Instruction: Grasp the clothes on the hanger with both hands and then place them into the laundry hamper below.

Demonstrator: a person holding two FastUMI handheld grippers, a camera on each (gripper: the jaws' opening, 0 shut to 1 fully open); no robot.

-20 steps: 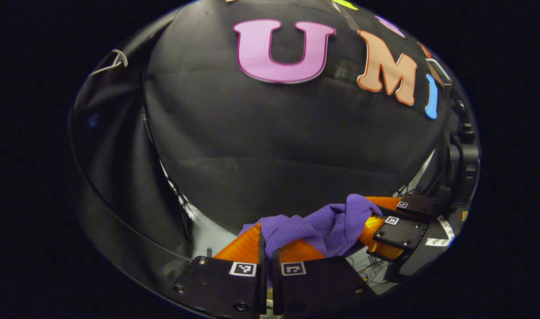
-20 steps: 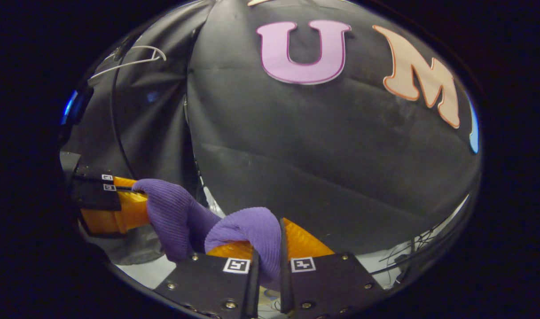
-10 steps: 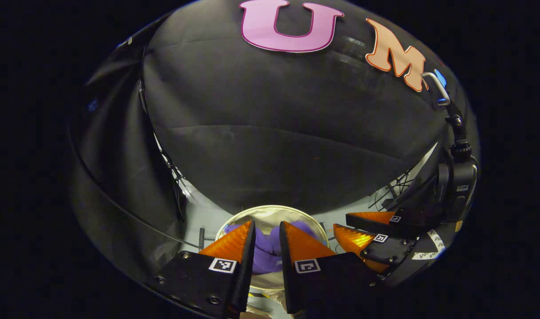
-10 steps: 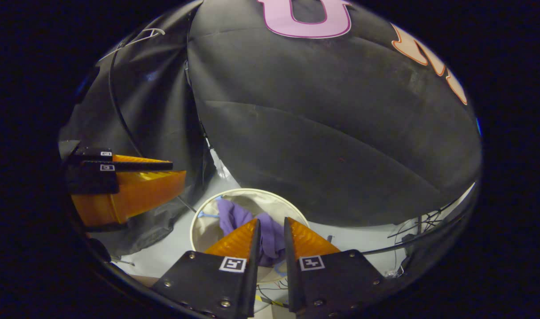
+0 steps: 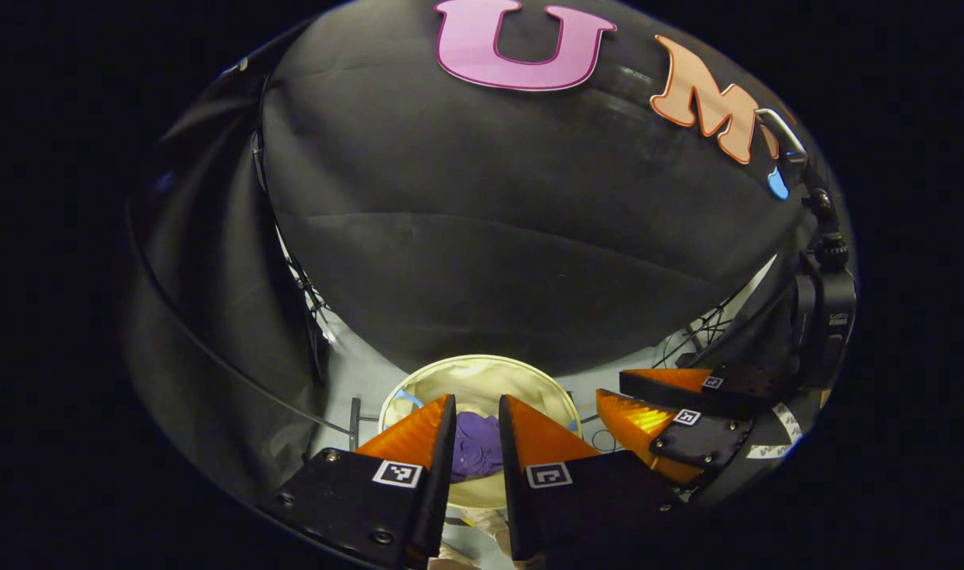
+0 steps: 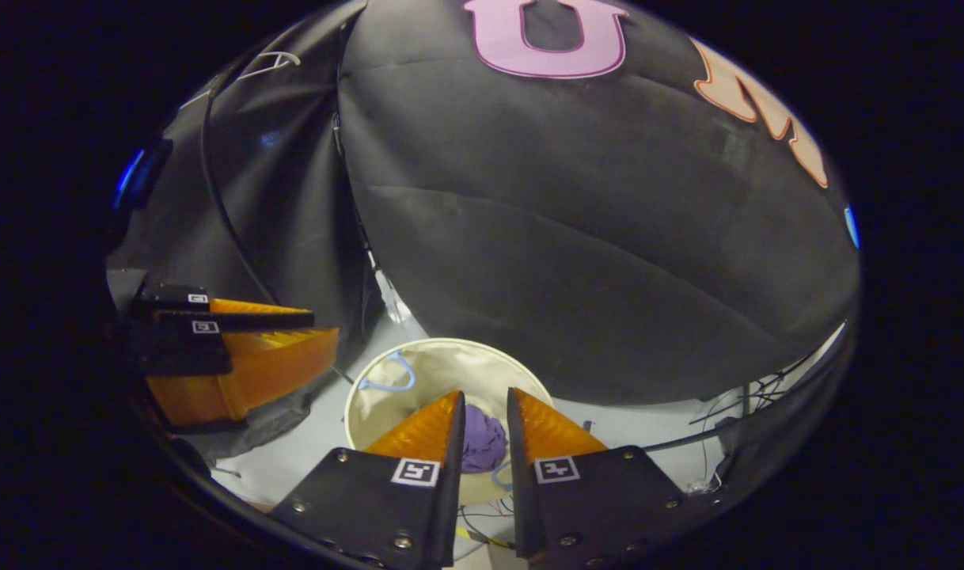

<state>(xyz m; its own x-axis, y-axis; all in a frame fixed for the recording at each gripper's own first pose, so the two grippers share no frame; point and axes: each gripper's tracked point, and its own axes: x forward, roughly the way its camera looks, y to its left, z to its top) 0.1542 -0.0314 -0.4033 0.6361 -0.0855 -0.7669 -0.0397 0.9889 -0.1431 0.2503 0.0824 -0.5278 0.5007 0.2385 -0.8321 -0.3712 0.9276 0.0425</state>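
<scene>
— Black cloth hangs all round the booth, and on the pale floor point(image 6: 308, 443) below you stands the round cream laundry hamper point(image 6: 442, 360). Where is the garment?

— Your purple knit garment point(image 6: 482, 445) lies bunched in the bottom of the hamper; in the left gripper view you see it point(image 5: 476, 447) through the gap between your own fingers.

— So what are you holding?

— Nothing. Your left gripper point(image 5: 476, 419) has its fingers a narrow gap apart, with no cloth between them. Your right gripper point(image 6: 483, 416) is the same: slightly parted, empty, poised above the hamper. Each one also shows off to the side in the other's view, likewise bare.

— What is left?

— Very little, I judge. A white wire hanger point(image 6: 264, 63) hangs bare at the upper left, so the grasp and the drop look done; you only need to draw both grippers clear.
</scene>
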